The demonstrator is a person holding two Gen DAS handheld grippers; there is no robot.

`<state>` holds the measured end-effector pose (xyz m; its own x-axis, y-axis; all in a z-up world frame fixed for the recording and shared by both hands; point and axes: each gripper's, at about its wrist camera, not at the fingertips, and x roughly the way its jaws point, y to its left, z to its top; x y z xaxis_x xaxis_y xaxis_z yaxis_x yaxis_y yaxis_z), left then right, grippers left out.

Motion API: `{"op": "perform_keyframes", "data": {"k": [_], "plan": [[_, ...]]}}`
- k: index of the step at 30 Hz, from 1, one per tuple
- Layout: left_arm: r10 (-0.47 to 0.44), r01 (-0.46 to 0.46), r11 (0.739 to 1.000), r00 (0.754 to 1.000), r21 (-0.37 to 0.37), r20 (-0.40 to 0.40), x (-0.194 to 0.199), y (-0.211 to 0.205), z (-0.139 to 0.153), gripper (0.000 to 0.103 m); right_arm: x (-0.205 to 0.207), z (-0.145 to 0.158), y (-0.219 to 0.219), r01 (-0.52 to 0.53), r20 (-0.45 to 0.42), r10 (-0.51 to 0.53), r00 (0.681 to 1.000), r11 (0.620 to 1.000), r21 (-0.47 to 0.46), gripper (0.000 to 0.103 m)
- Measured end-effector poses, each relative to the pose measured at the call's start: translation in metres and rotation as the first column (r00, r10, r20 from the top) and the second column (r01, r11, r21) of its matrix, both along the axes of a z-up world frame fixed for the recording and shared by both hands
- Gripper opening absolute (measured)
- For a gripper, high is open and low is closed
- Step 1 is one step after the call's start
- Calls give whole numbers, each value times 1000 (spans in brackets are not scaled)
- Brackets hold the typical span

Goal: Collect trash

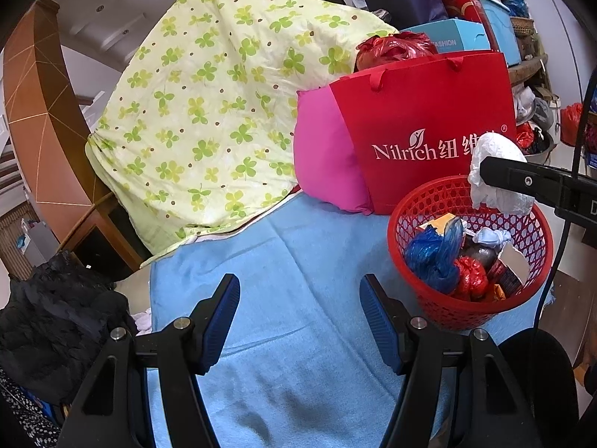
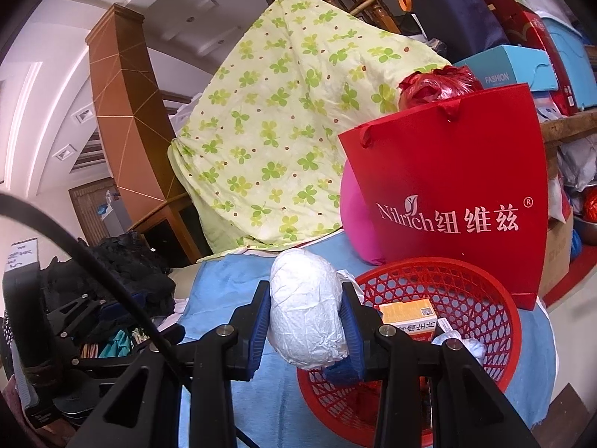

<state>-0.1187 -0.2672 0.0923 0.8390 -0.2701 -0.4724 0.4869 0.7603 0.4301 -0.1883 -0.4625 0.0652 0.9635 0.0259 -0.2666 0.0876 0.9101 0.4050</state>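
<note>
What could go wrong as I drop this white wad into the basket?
1. The crumpled white paper wad in the right hand-held gripper sits at the red basket rim, so it might fall onto the blue towel.
2. The basket is light and near the towel's edge; a nudge could tip it.

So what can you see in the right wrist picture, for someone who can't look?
The right hand-held gripper squeezes a crumpled white paper wad beside the rim of a round red plastic mesh basket holding an orange cardboard box. A red paper shopping bag stands behind, on light blue cloth.
</note>
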Motion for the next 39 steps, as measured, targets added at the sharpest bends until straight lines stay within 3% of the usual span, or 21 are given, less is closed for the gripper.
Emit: {"op": "perform_keyframes", "data": {"k": [16,18,21,28,39], "plan": [[-1,2,1000,999,11,-42,13,-4,-13,68,12,-20,-26,78,-59,-75,995,996,49,41],[-2,2,1000,999,14,-49,14,-6,-15,68,15,-25,-31,96,-76,-92,993,994,54,43],[0,1,1000,998,16,-60,18,-7,-18,68,19,-34,-40,130,-106,-121,987,989,74,60],[15,-15,1000,995,4,-103,27,-4,-23,68,16,-44,-55,167,-142,-153,978,982,90,61],[65,-73,995,991,-66,-121,31,26,-11,72,18,-14,-5,86,-143,-88,986,996,-22,65]]}}
